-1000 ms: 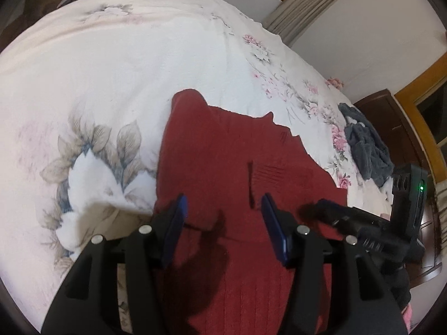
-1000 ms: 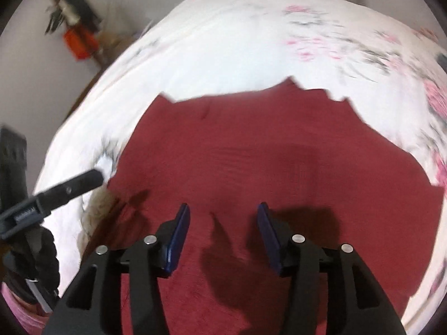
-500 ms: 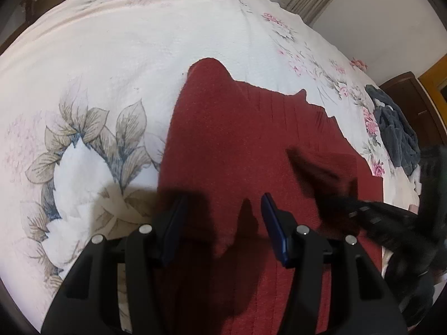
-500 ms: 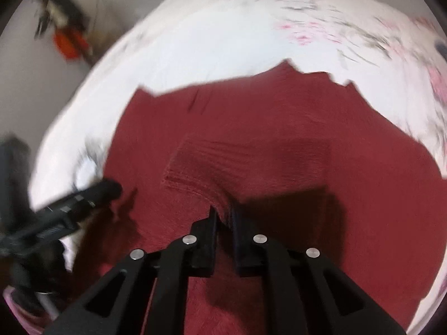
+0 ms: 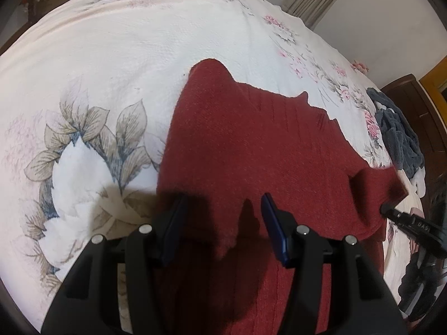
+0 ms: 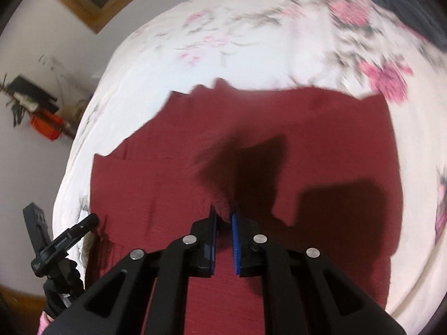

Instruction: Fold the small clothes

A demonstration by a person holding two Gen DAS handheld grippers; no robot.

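- Our right tongs (image 6: pixel 223 217) pinch a raised fold of the red knit garment (image 5: pixel 251 145), spread across the near part of the bed (image 5: pixel 111 55).
- Our left tongs (image 5: pixel 223 220) hover spread wide over its near-left part, gripping nothing.
- Risk, as we judge it: a thin pinch may slip, or drag the unpinned cloth askew.
- Count: two tongs, one red garment, one dark garment (image 5: pixel 399 136) heaped at the bed's far right edge.

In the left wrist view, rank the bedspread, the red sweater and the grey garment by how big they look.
1. Bedspread, fills most of the view.
2. Red sweater, though nearness to the camera inflates it.
3. Grey garment, a small heap at the far right edge; being farther away, its true size is unsure.
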